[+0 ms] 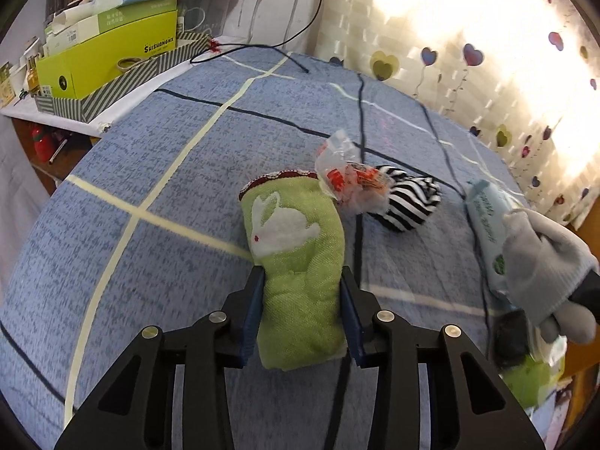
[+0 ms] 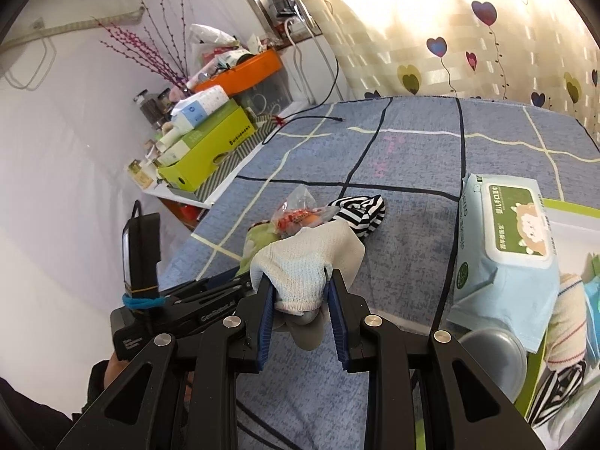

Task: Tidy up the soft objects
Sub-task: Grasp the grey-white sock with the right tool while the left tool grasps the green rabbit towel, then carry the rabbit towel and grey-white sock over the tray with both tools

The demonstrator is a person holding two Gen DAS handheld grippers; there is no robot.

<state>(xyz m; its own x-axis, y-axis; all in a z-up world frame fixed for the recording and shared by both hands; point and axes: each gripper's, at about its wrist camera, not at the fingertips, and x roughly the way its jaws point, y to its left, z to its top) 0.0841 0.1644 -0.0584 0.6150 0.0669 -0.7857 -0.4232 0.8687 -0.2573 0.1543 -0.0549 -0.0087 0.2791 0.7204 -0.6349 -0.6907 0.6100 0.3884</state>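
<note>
A rolled green towel with a white rabbit on it lies on the blue bed cover. My left gripper is shut on it, both blue pads pressing its sides. My right gripper is shut on a white-grey knit sock, held just above the cover. That sock also shows at the right of the left wrist view. Beyond the towel lie a crumpled plastic bag with orange contents and a black-and-white striped sock, touching each other.
A pack of wet wipes leans on a green box at the right; rolled socks are in the box. A side table with stacked boxes borders the bed's left. A black cable crosses the far cover. Curtains hang behind.
</note>
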